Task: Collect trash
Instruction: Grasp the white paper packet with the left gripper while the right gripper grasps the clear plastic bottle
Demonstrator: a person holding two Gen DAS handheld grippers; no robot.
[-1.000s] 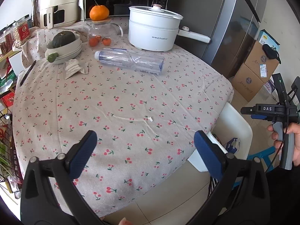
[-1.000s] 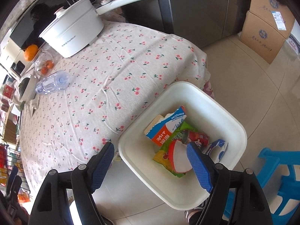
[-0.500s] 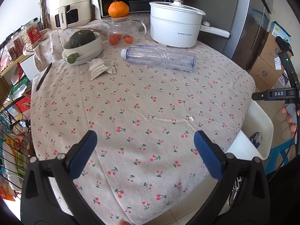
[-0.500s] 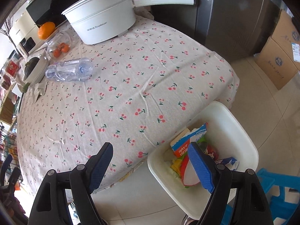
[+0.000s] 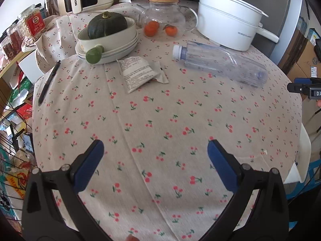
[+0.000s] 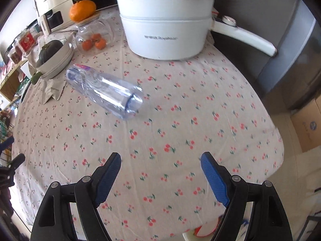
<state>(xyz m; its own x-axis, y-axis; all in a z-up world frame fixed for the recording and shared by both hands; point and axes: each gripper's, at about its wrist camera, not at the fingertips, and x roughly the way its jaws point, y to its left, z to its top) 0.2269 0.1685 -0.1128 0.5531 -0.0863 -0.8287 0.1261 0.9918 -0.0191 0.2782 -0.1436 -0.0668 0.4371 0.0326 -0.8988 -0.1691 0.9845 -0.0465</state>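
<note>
An empty clear plastic bottle [image 5: 220, 64] lies on its side on the cherry-print tablecloth [image 5: 160, 120]; it also shows in the right wrist view [image 6: 106, 92]. A torn white wrapper [image 5: 138, 74] lies left of it, beside the stacked bowls, and shows in the right wrist view [image 6: 53, 89]. My left gripper [image 5: 155, 156] is open and empty over the near part of the table. My right gripper [image 6: 160, 166] is open and empty, short of the bottle. A white bin [image 5: 301, 160] stands below the table's right edge; its trash peeks in at the bottom of the right wrist view [image 6: 206, 231].
A white pot [image 6: 164, 26] with a long handle stands at the back. A glass teapot [image 5: 164, 20] holds small oranges, with a big orange on its lid. Stacked bowls [image 5: 108, 42] hold a dark squash. A black pen [image 5: 48, 80] lies at the left edge. Cardboard boxes [image 6: 309, 128] are on the floor.
Both grippers have moved up and forward over the table towards the bottle and wrapper. The bin has dropped almost out of the right wrist view. Both stay open.
</note>
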